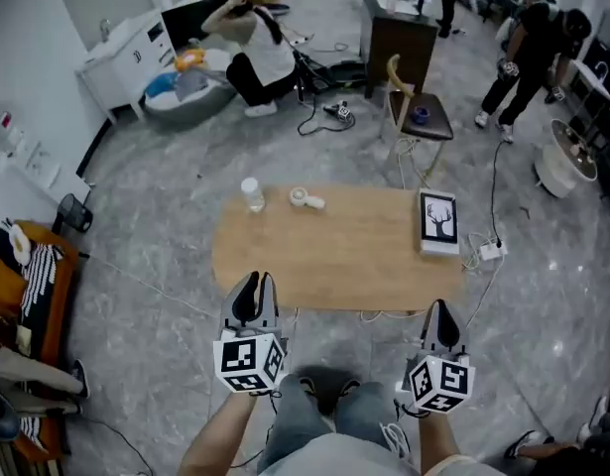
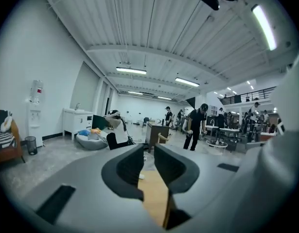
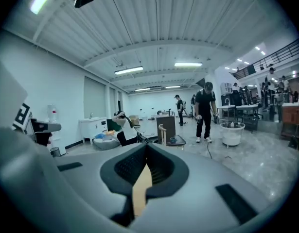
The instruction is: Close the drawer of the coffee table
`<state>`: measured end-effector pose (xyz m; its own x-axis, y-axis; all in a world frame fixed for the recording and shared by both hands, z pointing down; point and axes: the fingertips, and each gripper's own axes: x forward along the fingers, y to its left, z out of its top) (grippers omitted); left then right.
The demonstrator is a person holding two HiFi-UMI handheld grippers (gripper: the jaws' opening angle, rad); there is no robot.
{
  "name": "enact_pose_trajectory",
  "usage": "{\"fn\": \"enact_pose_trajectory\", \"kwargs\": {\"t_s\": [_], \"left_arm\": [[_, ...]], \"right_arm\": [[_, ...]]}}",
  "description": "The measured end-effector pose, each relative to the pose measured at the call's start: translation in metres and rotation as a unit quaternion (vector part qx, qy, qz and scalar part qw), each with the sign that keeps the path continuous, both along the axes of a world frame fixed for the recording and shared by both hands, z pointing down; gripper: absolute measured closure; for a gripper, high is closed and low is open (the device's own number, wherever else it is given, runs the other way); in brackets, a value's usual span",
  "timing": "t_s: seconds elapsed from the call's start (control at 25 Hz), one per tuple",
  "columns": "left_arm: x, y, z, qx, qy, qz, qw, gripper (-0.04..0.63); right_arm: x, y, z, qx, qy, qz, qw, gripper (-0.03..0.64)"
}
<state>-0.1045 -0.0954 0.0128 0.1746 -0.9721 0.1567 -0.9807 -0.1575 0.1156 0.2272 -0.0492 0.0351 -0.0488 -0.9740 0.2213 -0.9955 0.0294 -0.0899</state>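
1. The coffee table [image 1: 334, 251] sits just beyond both claws. No drawer juts from its near edge, so the drawer is probably shut or hidden under the top.
2. A drawer front is likely rigid and free-sliding; push flat at its middle.
3. The left claw [image 1: 253, 284] is slightly apart and empty; the right claw [image 1: 441, 310] is closed and empty.
4. Only the head view shows the whole tabletop; the gripper views show slivers.
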Motion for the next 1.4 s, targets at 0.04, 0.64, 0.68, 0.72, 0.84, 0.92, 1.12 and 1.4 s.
{"fn": "enact_pose_trajectory", "kwargs": {"t_s": [0.04, 0.64, 0.68, 0.72, 0.84, 0.92, 1.12, 1.4], "left_arm": [[0.006, 0.003, -0.013, 0.001, 0.001, 0.000, 1.0000, 0.546], [0.011, 0.014, -0.088, 0.059, 0.000, -0.003, 0.9983, 0.600], [0.010, 0.014, -0.090, 0.064, -0.002, -0.003, 0.9980, 0.600], [0.010, 0.014, -0.091, 0.066, -0.002, -0.003, 0.9978, 0.600], [0.007, 0.013, -0.088, 0.060, 0.006, -0.004, 0.9982, 0.600], [0.005, 0.012, -0.086, 0.052, 0.012, -0.004, 0.9986, 0.600], [0.004, 0.015, -0.079, 0.041, 0.022, -0.002, 0.9989, 0.600], [0.006, 0.015, -0.079, 0.038, 0.027, 0.008, 0.9989, 0.598]], "right_arm": [[0.003, 0.004, -0.013, 0.009, 0.001, -0.004, 1.000, 0.615], [0.039, 0.014, -0.077, 0.064, -0.020, 0.038, 0.997, 0.615], [0.039, 0.014, -0.077, 0.064, -0.019, 0.038, 0.997, 0.615], [0.039, 0.014, -0.076, 0.063, -0.019, 0.038, 0.997, 0.615], [0.034, 0.015, -0.076, 0.059, -0.010, 0.036, 0.998, 0.615], [0.029, 0.016, -0.077, 0.050, 0.015, 0.035, 0.998, 0.617], [0.031, 0.023, -0.074, 0.028, -0.004, 0.046, 0.999, 0.617], [0.029, 0.031, -0.085, 0.041, 0.019, 0.056, 0.997, 0.617]]}}
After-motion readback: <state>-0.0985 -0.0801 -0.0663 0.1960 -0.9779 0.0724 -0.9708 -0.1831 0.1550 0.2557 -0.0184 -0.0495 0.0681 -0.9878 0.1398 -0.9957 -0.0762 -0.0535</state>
